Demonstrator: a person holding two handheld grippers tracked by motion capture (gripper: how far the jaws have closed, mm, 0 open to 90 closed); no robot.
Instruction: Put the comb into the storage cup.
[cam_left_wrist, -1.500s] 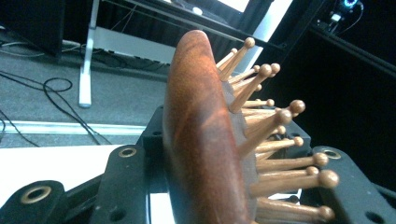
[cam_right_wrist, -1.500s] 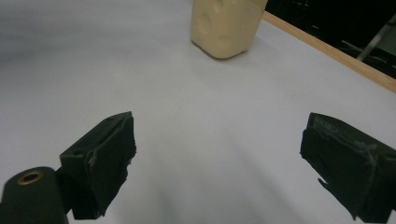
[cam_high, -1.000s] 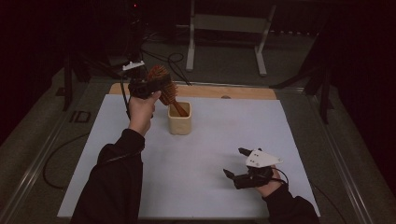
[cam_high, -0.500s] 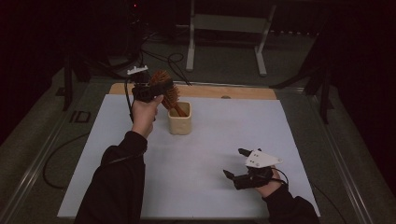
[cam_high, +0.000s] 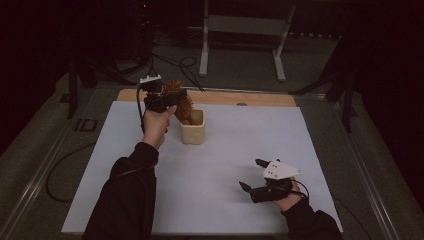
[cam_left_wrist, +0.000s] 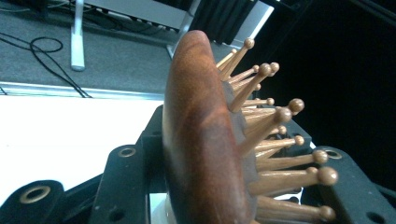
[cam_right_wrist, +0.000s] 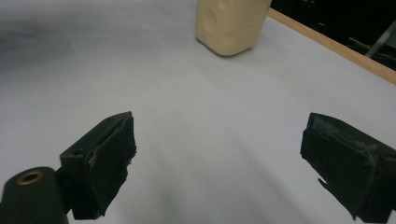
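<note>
A wooden hairbrush (cam_high: 179, 96) with round-tipped wooden pins is clamped in my left gripper (cam_high: 167, 100), which is shut on the brush head above the far left of the table. The brush slants down, and its lower end reaches into a cream cup (cam_high: 193, 131). Seen from the left gripper view, the brush (cam_left_wrist: 201, 140) stands between the two black jaws of the left gripper (cam_left_wrist: 233, 191). Near the front right, my right gripper (cam_high: 250, 174) rests low with its jaws wide apart and nothing between them. The right gripper (cam_right_wrist: 224, 158) faces the cup (cam_right_wrist: 231, 23) across bare sheet.
A white sheet (cam_high: 240, 145) covers the table, with a wooden strip (cam_high: 260, 98) along its far edge. Beyond the table stand a metal frame (cam_high: 240, 30) and loose cables (cam_high: 172, 62) on the floor. Dark rails run along both table sides.
My left gripper has carried the brush a little to the right and down, closer over the cup. The right gripper has stayed where it was, open.
</note>
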